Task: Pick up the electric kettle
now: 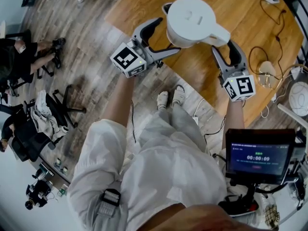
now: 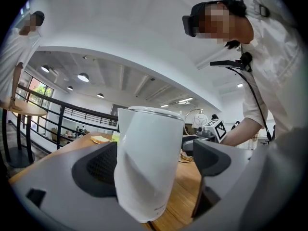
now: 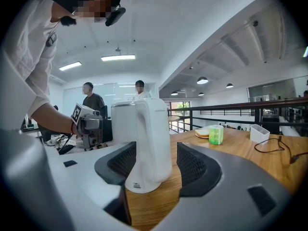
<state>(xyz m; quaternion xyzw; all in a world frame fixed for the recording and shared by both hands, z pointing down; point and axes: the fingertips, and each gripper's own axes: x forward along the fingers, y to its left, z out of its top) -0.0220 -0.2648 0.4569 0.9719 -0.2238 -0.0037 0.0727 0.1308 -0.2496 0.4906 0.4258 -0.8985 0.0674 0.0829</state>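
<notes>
Upright kettle [image 1: 191, 20] sits between both released jaws: left gripper [image 1: 168, 36] straddles its body [image 2: 147, 162], right gripper [image 1: 224, 46] its handle [image 3: 151, 134] (neither pressing).

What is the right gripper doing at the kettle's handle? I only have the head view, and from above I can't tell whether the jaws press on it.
Observer: In the right gripper view, the kettle has its handle between the jaws of the right gripper. Wood shows between the handle and the jaw at that view's right, so it isn't clamped.
Operator: And the left one?
Observer: The left gripper straddles the kettle's body, and a gap shows beside the jaw at its view's right.
Operator: Is the kettle lifted?
Observer: It doesn't look so. In the right gripper view its base appears to rest on the wooden table.
</notes>
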